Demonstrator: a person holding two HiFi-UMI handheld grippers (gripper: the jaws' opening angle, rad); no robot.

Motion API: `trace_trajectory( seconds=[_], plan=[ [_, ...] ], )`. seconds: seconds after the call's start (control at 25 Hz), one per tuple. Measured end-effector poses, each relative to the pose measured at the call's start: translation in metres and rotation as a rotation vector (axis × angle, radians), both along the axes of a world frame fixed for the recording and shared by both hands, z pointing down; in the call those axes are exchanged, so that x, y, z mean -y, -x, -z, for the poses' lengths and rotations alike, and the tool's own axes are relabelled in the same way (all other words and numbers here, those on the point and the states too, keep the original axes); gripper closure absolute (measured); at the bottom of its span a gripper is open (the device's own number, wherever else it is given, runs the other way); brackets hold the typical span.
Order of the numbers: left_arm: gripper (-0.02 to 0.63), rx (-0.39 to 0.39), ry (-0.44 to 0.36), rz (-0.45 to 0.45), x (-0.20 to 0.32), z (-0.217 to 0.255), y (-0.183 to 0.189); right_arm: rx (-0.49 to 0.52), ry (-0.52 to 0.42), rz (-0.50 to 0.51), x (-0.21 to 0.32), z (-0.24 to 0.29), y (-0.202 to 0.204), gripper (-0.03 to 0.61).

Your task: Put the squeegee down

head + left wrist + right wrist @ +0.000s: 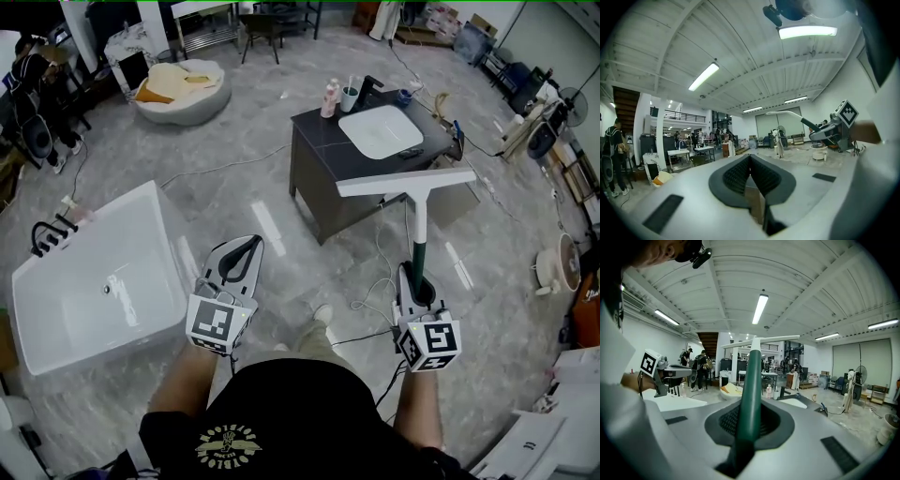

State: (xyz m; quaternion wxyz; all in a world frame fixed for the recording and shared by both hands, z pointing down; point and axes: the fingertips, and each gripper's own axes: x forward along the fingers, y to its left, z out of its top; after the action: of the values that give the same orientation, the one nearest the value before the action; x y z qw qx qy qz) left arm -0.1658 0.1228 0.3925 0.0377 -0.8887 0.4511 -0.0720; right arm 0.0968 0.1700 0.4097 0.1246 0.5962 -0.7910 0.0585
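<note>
Squeegee with a dark green handle and white blade (419, 220) is what we are pinching in our right tongs (419, 281), its blade raised at twelve o'clock, near the dark worktop (323, 141) with its white basin (380, 129). Our left tongs (251, 246), at nine o'clock, are pressing together on nothing.

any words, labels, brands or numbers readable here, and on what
None can be read.
Emblem on the shirt: gold lettering, too blurred to read.
Cubes on the left gripper and right gripper: black-and-white square patterns, no words.
Bottle on the vanity: label too small to read.
</note>
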Motion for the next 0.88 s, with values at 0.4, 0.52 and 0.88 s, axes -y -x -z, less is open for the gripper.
trace_trajectory(
  seconds=[0.4, 0.52, 0.88],
  plan=[
    [0.591, -0.005, -0.016, 0.040, 0.045, 0.005, -0.013, 0.033, 0.018, 0.018, 0.052, -0.010, -0.018, 0.528],
    [0.591, -0.014, -0.010, 0.042, 0.060, 0.004, -0.019, 0.025, 0.030, 0.034, 0.068, -0.014, -0.020, 0.528],
    [0.591, 0.001, 0.001, 0.050, 0.104, -0.006, -0.041, 0.024, 0.048, 0.057, 0.114, -0.017, -0.035, 0.528]
  ],
)
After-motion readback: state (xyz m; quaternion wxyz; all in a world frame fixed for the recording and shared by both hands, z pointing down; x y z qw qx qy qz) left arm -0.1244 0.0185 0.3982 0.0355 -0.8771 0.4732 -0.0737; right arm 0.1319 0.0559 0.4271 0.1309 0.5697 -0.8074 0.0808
